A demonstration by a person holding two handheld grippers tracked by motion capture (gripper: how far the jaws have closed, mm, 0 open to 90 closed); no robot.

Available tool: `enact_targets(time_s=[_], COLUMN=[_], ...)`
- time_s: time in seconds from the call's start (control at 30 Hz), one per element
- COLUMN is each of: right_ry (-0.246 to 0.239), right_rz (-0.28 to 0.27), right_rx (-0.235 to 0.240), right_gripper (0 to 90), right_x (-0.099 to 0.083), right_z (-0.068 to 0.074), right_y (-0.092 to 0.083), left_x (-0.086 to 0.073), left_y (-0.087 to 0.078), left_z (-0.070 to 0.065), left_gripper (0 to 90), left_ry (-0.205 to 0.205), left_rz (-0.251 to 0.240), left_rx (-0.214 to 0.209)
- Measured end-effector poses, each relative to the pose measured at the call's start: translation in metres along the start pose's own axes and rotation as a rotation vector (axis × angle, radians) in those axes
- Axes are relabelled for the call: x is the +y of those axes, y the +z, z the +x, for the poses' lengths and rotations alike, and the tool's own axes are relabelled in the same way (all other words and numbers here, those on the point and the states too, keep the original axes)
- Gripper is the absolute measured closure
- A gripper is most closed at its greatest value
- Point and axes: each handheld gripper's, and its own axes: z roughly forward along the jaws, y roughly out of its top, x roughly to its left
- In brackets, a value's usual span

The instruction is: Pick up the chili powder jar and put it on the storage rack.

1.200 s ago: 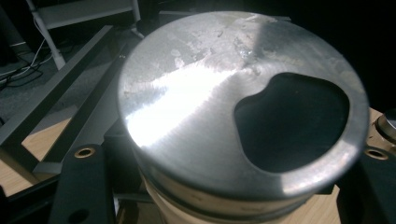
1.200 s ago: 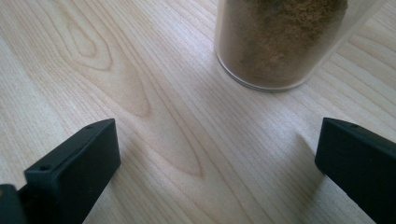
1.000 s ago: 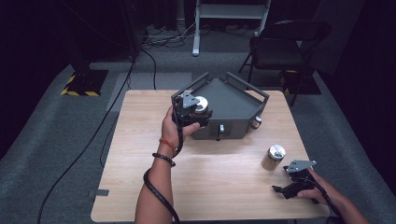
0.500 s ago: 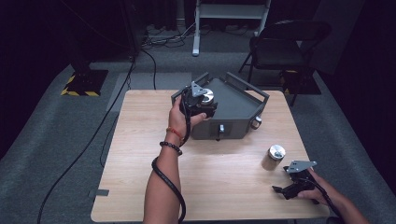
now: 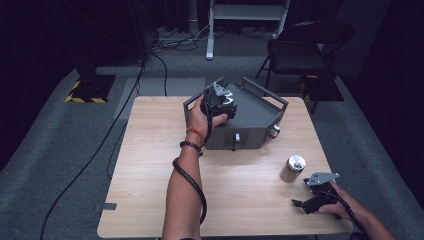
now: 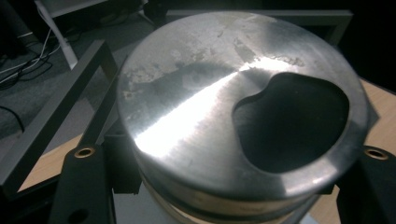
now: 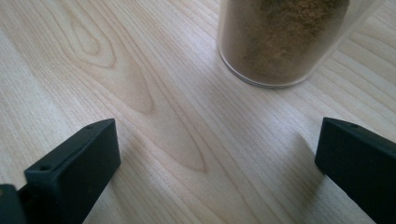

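Note:
My left gripper (image 5: pixel 223 101) is shut on a jar with a brushed metal lid (image 6: pixel 187 93), its two black jaws pressing the jar's sides just under the lid. In the high view it holds the jar above the left part of a dark grey metal box (image 5: pixel 257 120) at the far side of the table. A second jar (image 5: pixel 292 168) with a metal lid and brown powder (image 7: pixel 280 42) stands on the table at the right. My right gripper (image 5: pixel 301 204) rests low near the front right edge. Its jaws stand wide open on bare wood (image 7: pixel 217 154), just short of that jar.
The grey box has raised rail handles (image 5: pixel 265 89) and a knob (image 5: pixel 273 131) on its front right face. A black chair (image 5: pixel 300 50) and a white stand stand behind the wooden table (image 5: pixel 150 165). The left gripper's cable trails along the left forearm (image 5: pixel 182 195).
My left hand has carried the jar to the right and farther from the person, from the box's left corner to over its inside. The right gripper has stayed put.

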Motion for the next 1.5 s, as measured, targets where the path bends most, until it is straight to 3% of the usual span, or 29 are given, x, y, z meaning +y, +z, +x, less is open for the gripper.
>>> enact_targets(time_s=[0.5, 0.87, 1.07, 1.13, 1.33, 1.5], right_ry=[-0.009, -0.009, -0.009, -0.008, -0.01, -0.012], right_rz=[0.003, 0.004, 0.004, 0.004, 0.002, 0.002], right_rx=[0.006, 0.006, 0.006, 0.006, 0.006, 0.008], right_gripper=[0.0, 0.0, 0.0, 0.0, 0.0, 0.0], right_x=[0.0, 0.0, 0.0, 0.0, 0.0, 0.0], right_z=[0.0, 0.0, 0.0, 0.0, 0.0, 0.0], right_y=[-0.001, -0.001, -0.001, -0.001, -0.001, -0.001], left_x=[-0.004, -0.013, -0.015, -0.015, -0.02, -0.017], left_y=[0.015, 0.018, 0.02, 0.022, 0.02, 0.008], left_z=[0.0, 0.01, 0.01, 0.007, -0.003, -0.009], left_gripper=[31.5, 31.3, 30.4, 27.2, 6.6, 1.6], left_ry=[-0.013, -0.058, -0.076, -0.071, -0.038, 0.0], left_rz=[0.021, -0.001, -0.007, -0.005, -0.038, -0.065], left_rx=[0.001, -0.032, -0.03, -0.012, 0.041, 0.067])
